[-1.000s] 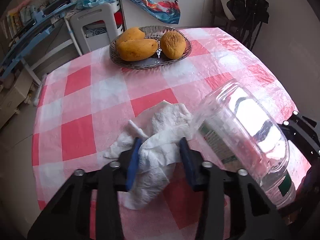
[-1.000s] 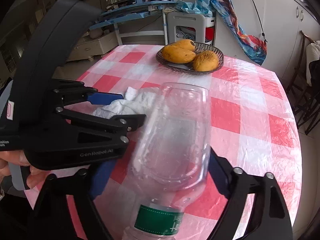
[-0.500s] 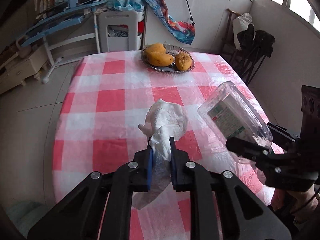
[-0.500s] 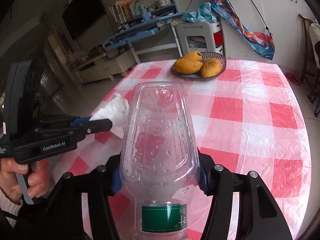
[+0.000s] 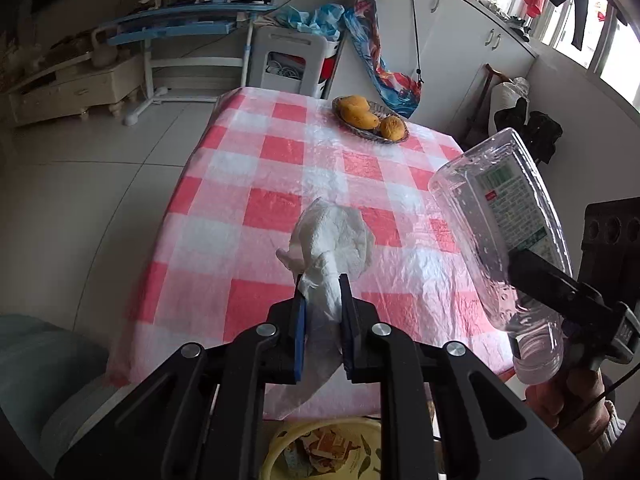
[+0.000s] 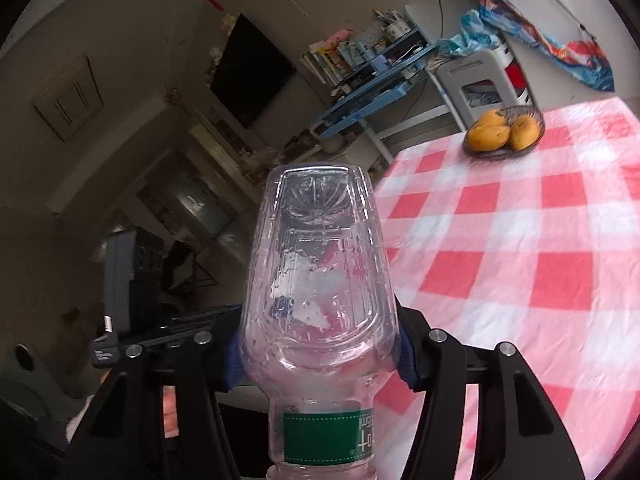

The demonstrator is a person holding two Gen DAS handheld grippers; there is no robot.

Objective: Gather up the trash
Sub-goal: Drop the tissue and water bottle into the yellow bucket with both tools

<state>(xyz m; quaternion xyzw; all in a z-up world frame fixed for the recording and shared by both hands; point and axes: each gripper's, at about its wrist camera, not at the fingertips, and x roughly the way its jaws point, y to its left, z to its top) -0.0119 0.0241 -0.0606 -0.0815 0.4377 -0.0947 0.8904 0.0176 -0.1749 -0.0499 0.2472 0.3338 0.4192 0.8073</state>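
Note:
My left gripper is shut on a crumpled white paper towel, held up in the air over the near part of the red-and-white checked table. My right gripper is shut on a clear empty plastic bottle with a green label, base pointing away from me; the same plastic bottle shows tilted at the right of the left wrist view. The bottle hangs off the table's near left corner in the right wrist view. A hand grips the right handle.
A dish of mangoes sits at the table's far end. Below the near edge stands a yellow bin with scraps inside. A white stool, blue shelves and cabinets line the far wall; grey tiled floor lies left of the table.
The left gripper closed on the paper towel, lifted it off the table and pulled back. The right gripper tightened on the bottle, raised it and swung toward the table's left side.

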